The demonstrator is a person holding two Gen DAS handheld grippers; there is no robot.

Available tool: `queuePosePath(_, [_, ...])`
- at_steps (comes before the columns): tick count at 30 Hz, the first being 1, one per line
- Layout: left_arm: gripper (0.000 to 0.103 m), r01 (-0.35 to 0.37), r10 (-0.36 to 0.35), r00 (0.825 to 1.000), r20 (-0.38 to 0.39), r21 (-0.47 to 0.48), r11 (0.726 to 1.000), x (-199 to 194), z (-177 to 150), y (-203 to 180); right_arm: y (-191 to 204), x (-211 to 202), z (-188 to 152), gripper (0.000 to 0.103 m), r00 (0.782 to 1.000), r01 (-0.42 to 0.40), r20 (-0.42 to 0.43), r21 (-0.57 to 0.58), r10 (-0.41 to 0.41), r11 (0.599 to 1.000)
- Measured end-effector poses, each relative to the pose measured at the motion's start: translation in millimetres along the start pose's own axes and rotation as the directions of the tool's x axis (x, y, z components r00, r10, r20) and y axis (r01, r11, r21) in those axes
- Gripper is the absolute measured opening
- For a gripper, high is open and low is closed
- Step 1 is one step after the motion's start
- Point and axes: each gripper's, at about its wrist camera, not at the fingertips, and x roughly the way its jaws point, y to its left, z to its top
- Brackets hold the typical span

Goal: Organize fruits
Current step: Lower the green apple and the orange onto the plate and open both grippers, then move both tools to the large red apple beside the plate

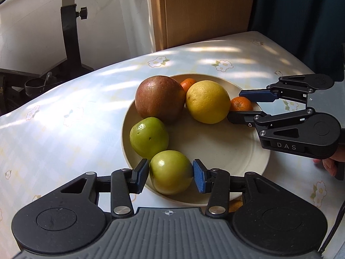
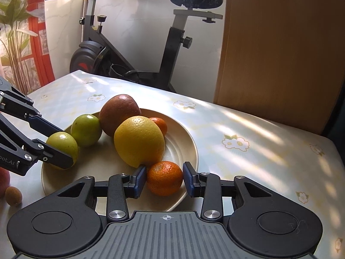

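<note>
Lowest in the left wrist view, the left gripper (image 1: 170,172) brackets the near green fruit (image 2: 62,144), a pad (image 1: 198,178) flush to each side; whether they squeeze, I cannot tell. That fruit sits on the plate (image 1: 237,151) close to its lower rim, so if it is let go crookedly it may roll off onto the flowered tablecloth (image 1: 64,118). In the right wrist view, the right gripper (image 2: 165,179) is pinched on a mandarin (image 1: 240,103) at the plate's near rim, its left finger touching the big yellow citrus (image 2: 139,140). A sideways tug there would likely shove the citrus into the red apple (image 2: 119,114) and the second mandarin (image 2: 159,125) behind it. A second green fruit (image 2: 86,129) crowds the first. Off the plate, lower left, lie a small brown fruit (image 2: 13,195) and something reddish, cut off by the frame edge. Farther up stand an exercise bike (image 2: 172,49) and a wooden cabinet (image 2: 280,54)
</note>
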Motion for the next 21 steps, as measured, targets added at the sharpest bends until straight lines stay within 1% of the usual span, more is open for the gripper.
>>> queuePosePath(2, [0.049, -0.004, 0.004, 1.0, -0.006, 0.0, 1.0, 0.9, -2.0, -0.6, 0.0, -1.5, 0.3, 0.036, 1.0, -0.002, -0.004, 0.007, 0.002, 1.0])
queuePosePath(3, [0.049, -0.005, 0.005, 1.0, -0.001, 0.016, 1.0, 0.0, -3.6, -2.1, 0.3, -3.0, 1.1, 0.037, 1.0, -0.005, -0.007, 0.013, 0.005, 1.0])
queuePosePath(6, [0.052, -0.012, 0.012, 1.0, 0.007, 0.044, 0.999, -3.7, -4.5, -4.9, 3.0, -11.8, 2.7, 0.044, 1.0, -0.003, 0.008, 0.015, 0.002, 1.0])
queuePosePath(8, [0.054, -0.018, 0.017, 1.0, 0.015, 0.042, 0.999, -8.5, -4.9, -5.6, 4.3, -19.9, 2.7, 0.045, 1.0, -0.001, 0.017, 0.016, 0.001, 1.0])
queuePosePath(13, [0.054, 0.001, -0.001, 0.998, 0.069, -0.003, 1.0, -27.8, -5.0, -0.3, 5.2, -43.6, -1.1, 0.045, 0.999, -0.002, 0.046, 0.038, 0.0, 0.999])
queuePosePath(19, [0.054, 0.004, 0.005, 0.991, 0.131, -0.063, 0.998, -56.6, -13.8, 8.7, 5.4, -70.6, -17.7, 0.045, 0.997, -0.017, 0.078, 0.128, 0.007, 0.992])
queuePosePath(21, [0.054, 0.009, 0.004, 0.989, 0.15, -0.084, 0.996, -67.3, -18.6, 15.4, 7.5, -78.5, -24.6, 0.045, 0.996, -0.012, 0.092, 0.152, -0.002, 0.988])
